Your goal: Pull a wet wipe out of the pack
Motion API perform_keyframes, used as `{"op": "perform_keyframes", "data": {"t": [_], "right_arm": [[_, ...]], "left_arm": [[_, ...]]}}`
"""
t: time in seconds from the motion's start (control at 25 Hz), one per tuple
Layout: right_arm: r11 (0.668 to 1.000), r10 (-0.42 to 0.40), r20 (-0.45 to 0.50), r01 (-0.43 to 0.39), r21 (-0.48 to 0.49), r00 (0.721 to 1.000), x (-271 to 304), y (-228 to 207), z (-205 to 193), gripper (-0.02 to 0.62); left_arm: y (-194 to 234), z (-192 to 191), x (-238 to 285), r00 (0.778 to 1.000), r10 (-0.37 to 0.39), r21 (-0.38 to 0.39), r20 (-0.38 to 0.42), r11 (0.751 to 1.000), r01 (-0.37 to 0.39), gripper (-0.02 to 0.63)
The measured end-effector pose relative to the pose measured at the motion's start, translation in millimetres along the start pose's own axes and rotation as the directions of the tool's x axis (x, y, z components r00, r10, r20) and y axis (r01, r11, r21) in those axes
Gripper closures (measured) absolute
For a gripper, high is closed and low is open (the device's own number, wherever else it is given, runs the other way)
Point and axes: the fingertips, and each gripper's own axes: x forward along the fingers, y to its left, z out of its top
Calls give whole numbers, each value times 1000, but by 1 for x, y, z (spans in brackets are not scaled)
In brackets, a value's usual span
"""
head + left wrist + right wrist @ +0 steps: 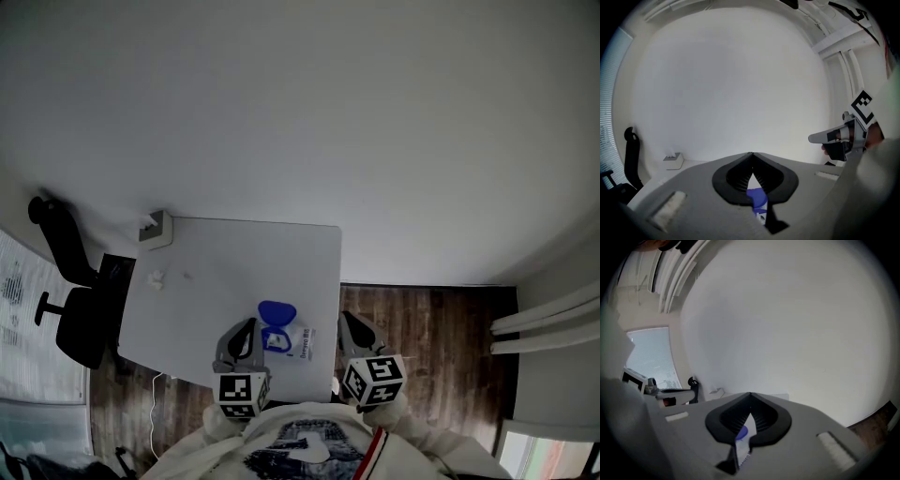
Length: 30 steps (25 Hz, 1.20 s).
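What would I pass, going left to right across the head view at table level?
office chair → small white box → left gripper → wet wipe pack → right gripper

A white table (234, 253) stands against a plain white wall (328, 112). A small white box (156, 230) sits on the table's far left corner. A crumpled white scrap (155, 278) lies nearer, close to the left edge. A black office chair (80, 314) stands just left of the table, with window blinds (21, 300) beyond it. Dark wood flooring (441, 328) shows to the right. A white cable (155, 412) hangs below the table's near left corner. White slats (548, 323) lie at far right.
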Motion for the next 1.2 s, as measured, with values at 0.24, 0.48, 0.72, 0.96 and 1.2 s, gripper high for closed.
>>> {"op": "perform_keyframes", "data": {"t": [0.24,0.48,0.72,0.96,1.2], "right_arm": [[999,-35,-21,35,-16,999,8,5,-5,589],[997,-70,-57,69,-23,996,12,4,-15,589],[994,-103,-100,101,-32,990,17,-2,-27,588],[995,-94,-158,88,-49,983,22,3,-41,500],[996,-70,-197,60,-58,978,24,10,-54,426]], "left_arm": [[9,-14,2,999,-28,-5,-34,1000,27,601],[8,-43,6,988,-106,-40,-111,994,102,601],[16,-56,15,984,-114,-38,-137,993,110,601],[20,-72,13,976,-127,-49,-175,991,121,601],[12,-85,15,968,-152,-72,-197,987,141,600]]}}
